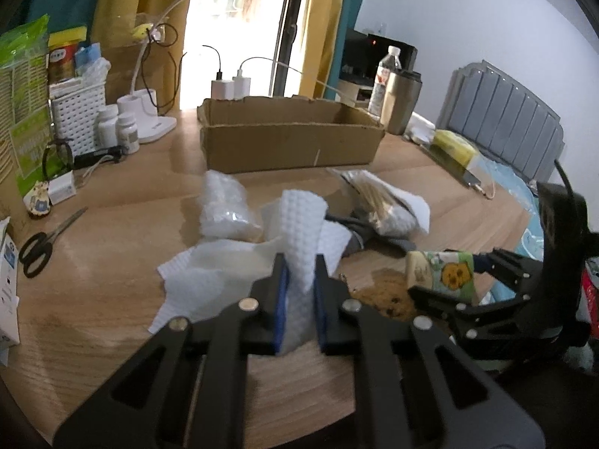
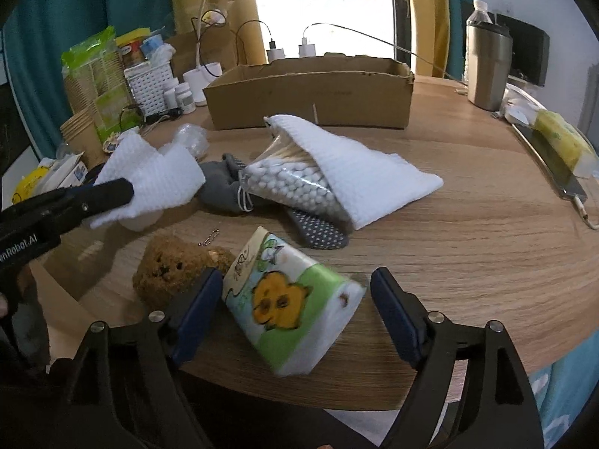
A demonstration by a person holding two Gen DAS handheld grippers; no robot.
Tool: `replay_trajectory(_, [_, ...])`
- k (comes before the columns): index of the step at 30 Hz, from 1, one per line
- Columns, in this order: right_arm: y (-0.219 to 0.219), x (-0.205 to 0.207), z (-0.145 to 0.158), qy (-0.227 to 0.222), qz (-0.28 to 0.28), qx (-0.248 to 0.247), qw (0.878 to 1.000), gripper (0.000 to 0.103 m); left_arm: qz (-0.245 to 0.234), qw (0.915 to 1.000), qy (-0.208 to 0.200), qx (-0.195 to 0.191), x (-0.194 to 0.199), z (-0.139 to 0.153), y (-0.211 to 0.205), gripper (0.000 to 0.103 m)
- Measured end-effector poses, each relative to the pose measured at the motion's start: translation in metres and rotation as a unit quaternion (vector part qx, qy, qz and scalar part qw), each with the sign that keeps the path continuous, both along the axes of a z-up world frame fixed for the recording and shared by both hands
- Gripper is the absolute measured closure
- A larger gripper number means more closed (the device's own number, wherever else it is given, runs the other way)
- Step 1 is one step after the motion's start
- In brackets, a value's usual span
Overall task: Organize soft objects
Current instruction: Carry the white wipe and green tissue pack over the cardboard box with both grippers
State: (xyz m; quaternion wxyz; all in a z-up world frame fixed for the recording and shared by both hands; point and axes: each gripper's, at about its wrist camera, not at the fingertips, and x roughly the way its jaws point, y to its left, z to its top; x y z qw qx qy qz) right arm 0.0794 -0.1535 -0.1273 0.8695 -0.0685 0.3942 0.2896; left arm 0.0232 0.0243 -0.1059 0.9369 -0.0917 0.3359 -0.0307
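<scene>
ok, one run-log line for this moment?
left claw: shut on white cloth | right claw: open around tissue pack, not gripping | cardboard box: nothing visible inside

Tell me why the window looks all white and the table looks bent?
Left wrist view: the window is overexposed by daylight, so it glares white. Right wrist view: the fisheye lens curves the table edge, and the tissue pack looks slightly blurred.
</scene>
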Motion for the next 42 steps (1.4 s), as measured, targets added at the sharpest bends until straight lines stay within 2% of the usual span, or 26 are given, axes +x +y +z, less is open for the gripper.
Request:
replay_trajectory(4, [0.004,-0.002,-0.003,-0.001,0.01,-0.003,1.0,0.023,0.003,0.9999,-0.009,-0.007,-0.002,0.005,0.003,0.09])
replay_trajectory(6, [0.008,-0.005,-0.006,-0.01,0.015,-0.022,1.0,0.046,0.004,0.9998,-0.019,-0.009,-0.004,0.01,0.005,0.09])
replay_trajectory(9, [0.009,-0.006,-0.005,-0.017,0.015,-0.025,0.999,0.068,0.005,0.9993,-0.035,-0.01,-0.006,0.02,0.008,0.09])
replay_trajectory(14, [0.003,-0.003,-0.004,-0.014,0.007,-0.018,1.0,0.073,0.004,0.9975,-0.069,-0.009,-0.011,0.039,0.009,0.09])
replay_trajectory(24, [-0.002,0.002,0.015,-0.029,0.015,0.007,0.999,0.074,0.005,0.9927,-0.121,-0.001,-0.006,0.075,0.015,0.09])
replay_trajectory(35, [-0.001,0.022,0.045,-0.048,0.014,0.023,0.998,0.074,0.008,0.9934,-0.114,-0.002,0.025,0.086,0.021,0.09])
replay_trajectory(42, [0.004,0.046,0.064,-0.079,0.015,0.011,0.997,0.074,0.006,0.995,-0.1,-0.006,0.057,0.089,0.024,0.09])
